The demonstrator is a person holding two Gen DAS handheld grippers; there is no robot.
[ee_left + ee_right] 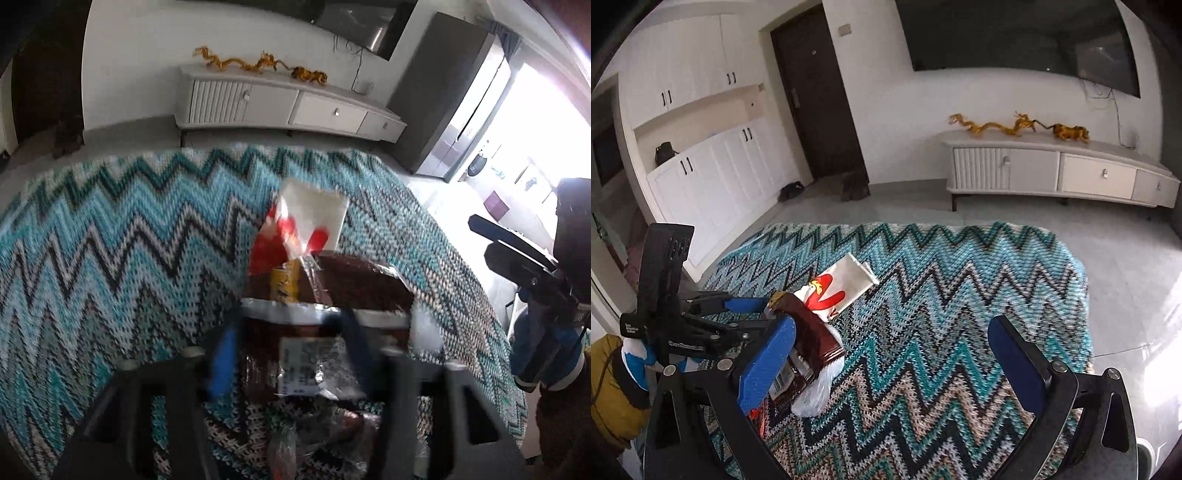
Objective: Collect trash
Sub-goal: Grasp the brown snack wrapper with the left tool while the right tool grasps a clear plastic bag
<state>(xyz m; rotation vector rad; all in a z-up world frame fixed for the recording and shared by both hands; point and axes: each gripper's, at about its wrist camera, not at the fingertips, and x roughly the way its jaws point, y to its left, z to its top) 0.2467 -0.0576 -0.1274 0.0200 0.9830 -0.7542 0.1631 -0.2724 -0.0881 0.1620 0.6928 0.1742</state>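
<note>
White cupboards (713, 155) and a dark door (816, 92) fill the left of the room, with a low grey sideboard (1060, 173) carrying golden dragon figures (1015, 127) along the far wall under a wall-mounted television (1015, 37). Nearer, a zigzag knitted blanket (960, 295) in teal, black and beige covers the work surface.

On the blanket's left part lies the trash: a brown wrapper (816, 332), a white bag with red print (842, 284) just behind it, and a crumpled clear plastic bag (816, 391) touching its near end. The left gripper (768, 314) has its blue fingers closed around the brown wrapper. The right gripper (1008, 369) hangs above the blanket with its jaws spread wide and nothing between them; its left finger (764, 365) partly blocks the sight of the wrapper pile.

The left wrist view is blurred but shows the brown wrapper's (325, 295) white printed label (310, 365) between the left gripper's (280, 354) fingers, more wrappers beneath, the right gripper (513, 251) at the right edge, and a bright window (546, 140).
</note>
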